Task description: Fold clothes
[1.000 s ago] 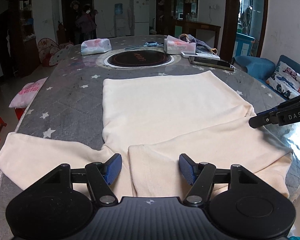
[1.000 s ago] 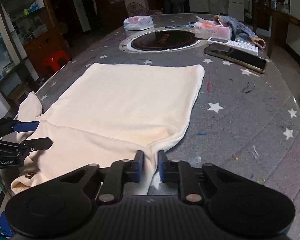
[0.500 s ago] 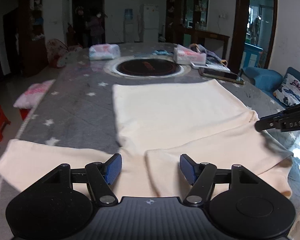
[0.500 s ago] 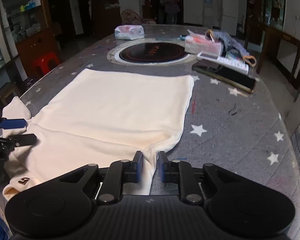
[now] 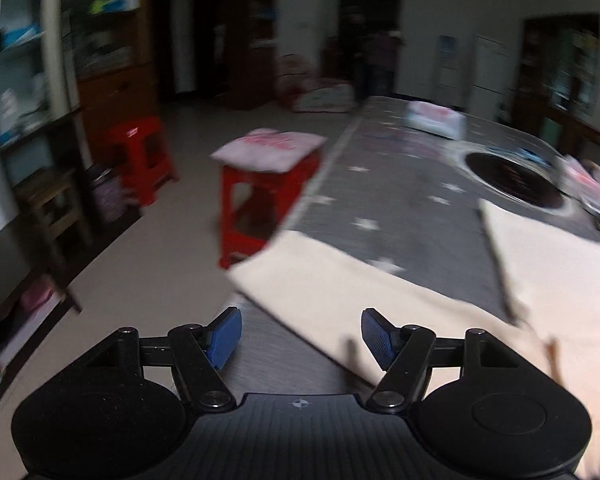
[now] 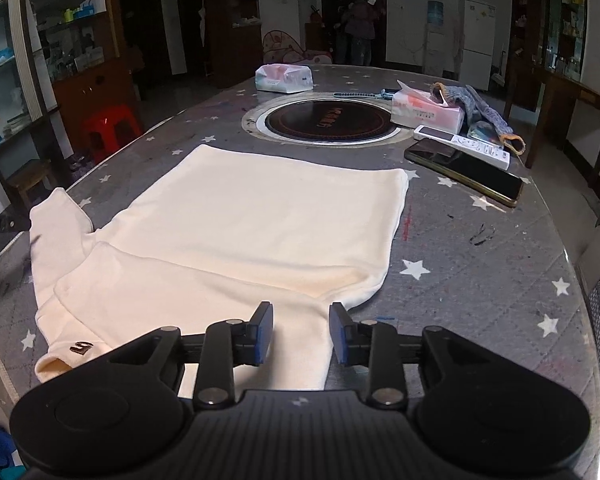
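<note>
Grey star-printed cloth covers the tabletop (image 6: 480, 264), with dark shelving along the left wall and a red stool (image 5: 260, 200) on the floor off the table's left edge; a folded pink-and-white cloth (image 5: 268, 152) lies on the stool.

At the left edge, the cream garment (image 6: 260, 232) has one sleeve (image 5: 340, 300) stretched out to the rim. The left gripper (image 5: 300, 336) hangs over that sleeve near the table's near-left corner, its jaws standing wide, blue pads (image 5: 224, 336) clear of the fabric and holding nothing. That view is blurred, so finer detail of the sleeve is lost.

Across the middle, the garment's body lies flat, its hem towards the round black hob (image 6: 328, 120) set into the tabletop. The other sleeve is folded across the near part of the body, its cuff with a small dark logo (image 6: 80, 346) lying near the near-left corner.

At the near edge, the right gripper (image 6: 300, 336) sits over the garment's shoulder. Its jaws have just been opening and now stand narrowly apart, with a strip of cloth between the pads but not pinched.

Towards the far right lie a tissue pack (image 6: 426, 110), a white remote (image 6: 460, 142), a dark phone (image 6: 464, 170) and a knitted grey item (image 6: 480, 106).
</note>
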A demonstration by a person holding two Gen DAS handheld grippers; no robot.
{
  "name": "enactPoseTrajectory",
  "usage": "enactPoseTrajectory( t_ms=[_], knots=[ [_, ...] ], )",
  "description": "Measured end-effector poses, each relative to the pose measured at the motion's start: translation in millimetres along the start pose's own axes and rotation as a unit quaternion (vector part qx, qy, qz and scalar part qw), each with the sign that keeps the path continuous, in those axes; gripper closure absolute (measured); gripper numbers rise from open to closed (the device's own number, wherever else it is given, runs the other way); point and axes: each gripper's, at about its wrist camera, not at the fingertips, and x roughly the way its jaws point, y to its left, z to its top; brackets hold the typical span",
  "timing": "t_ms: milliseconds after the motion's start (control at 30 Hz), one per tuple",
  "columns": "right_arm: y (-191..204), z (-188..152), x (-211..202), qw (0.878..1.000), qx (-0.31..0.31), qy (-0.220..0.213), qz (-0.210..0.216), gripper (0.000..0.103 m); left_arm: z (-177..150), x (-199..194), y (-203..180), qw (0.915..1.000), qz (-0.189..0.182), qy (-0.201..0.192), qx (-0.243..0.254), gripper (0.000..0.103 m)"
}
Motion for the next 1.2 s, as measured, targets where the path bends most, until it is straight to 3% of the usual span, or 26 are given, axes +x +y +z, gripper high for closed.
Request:
enactPoseTrajectory(
  t_ms=[300,467,533,600,667,833,933,1067,1200],
  knots=[
    [3,0,-3,1.000,-0.003,-0.001,0.001,0.072,11,37,18,0.9978,0.004,0.018,-0.063,0.038],
    [5,1,-2,1.000,-0.003,-0.001,0.000,0.072,8,42,21,0.9976,0.007,0.007,-0.069,0.060],
    [6,1,-3,1.000,-0.004,-0.002,0.000,0.072,9,40,20,0.9975,0.004,0.001,-0.070,0.084],
    [7,1,-3,1.000,-0.004,-0.003,0.000,0.072,10,38,20,0.9974,0.001,-0.004,-0.071,0.095],
    [8,1,-4,1.000,-0.004,-0.005,0.001,0.072,14,33,19,0.9970,-0.011,-0.012,-0.075,0.097],
    [12,0,-8,1.000,-0.006,-0.010,0.005,0.072,28,-5,2,0.9935,-0.080,-0.054,-0.061,0.098],
    [12,0,-10,1.000,-0.004,-0.014,0.006,0.072,39,-34,-19,0.9871,-0.132,-0.080,-0.044,0.098],
    [11,1,-14,1.000,-0.002,-0.022,0.008,0.072,49,-70,-56,0.9722,-0.211,-0.100,-0.012,0.098],
    [8,-1,-17,1.000,0.004,-0.027,0.011,0.072,43,-96,-106,0.9517,-0.287,-0.104,0.038,0.098]
  ],
)
